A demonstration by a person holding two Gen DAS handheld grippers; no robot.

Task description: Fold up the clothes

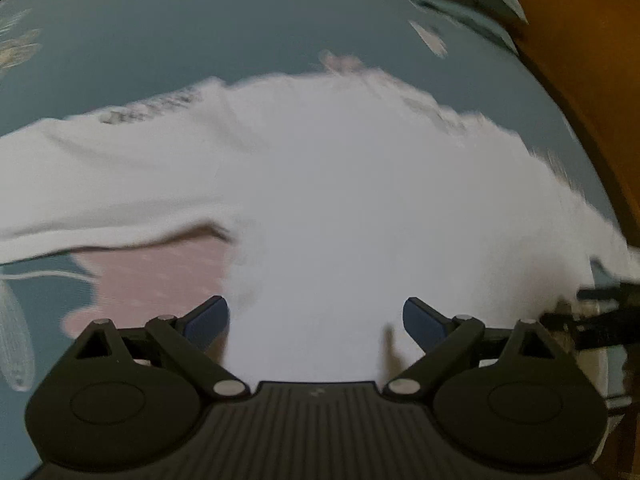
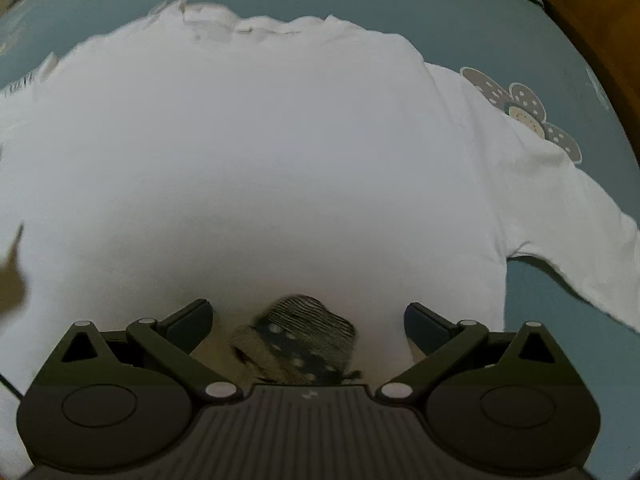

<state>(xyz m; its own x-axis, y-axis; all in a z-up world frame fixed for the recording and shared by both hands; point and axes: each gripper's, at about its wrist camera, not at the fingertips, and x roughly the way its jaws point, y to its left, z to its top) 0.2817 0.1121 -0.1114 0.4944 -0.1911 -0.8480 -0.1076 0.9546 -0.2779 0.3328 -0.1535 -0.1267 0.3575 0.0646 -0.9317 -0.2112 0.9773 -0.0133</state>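
Note:
A white long-sleeved shirt (image 2: 260, 152) lies spread flat on a blue-grey sheet (image 2: 440, 12), one sleeve (image 2: 560, 208) running off to the right. My right gripper (image 2: 310, 320) hangs over the shirt's near hem, open, with only a dark patterned patch of the sheet (image 2: 296, 344) showing between its fingers. In the blurred left wrist view the shirt (image 1: 340, 184) fills the middle and its other sleeve (image 1: 100, 184) stretches left. My left gripper (image 1: 316, 320) stands open above the white cloth and grips nothing.
The sheet (image 1: 160, 40) carries pink patches (image 1: 160, 280) and grey flower prints (image 2: 524, 116). A brown wooden edge (image 1: 592, 80) curves along the far right, the same edge (image 2: 608, 32) in the right wrist view. A black blurred object (image 1: 608, 320) pokes in at the right.

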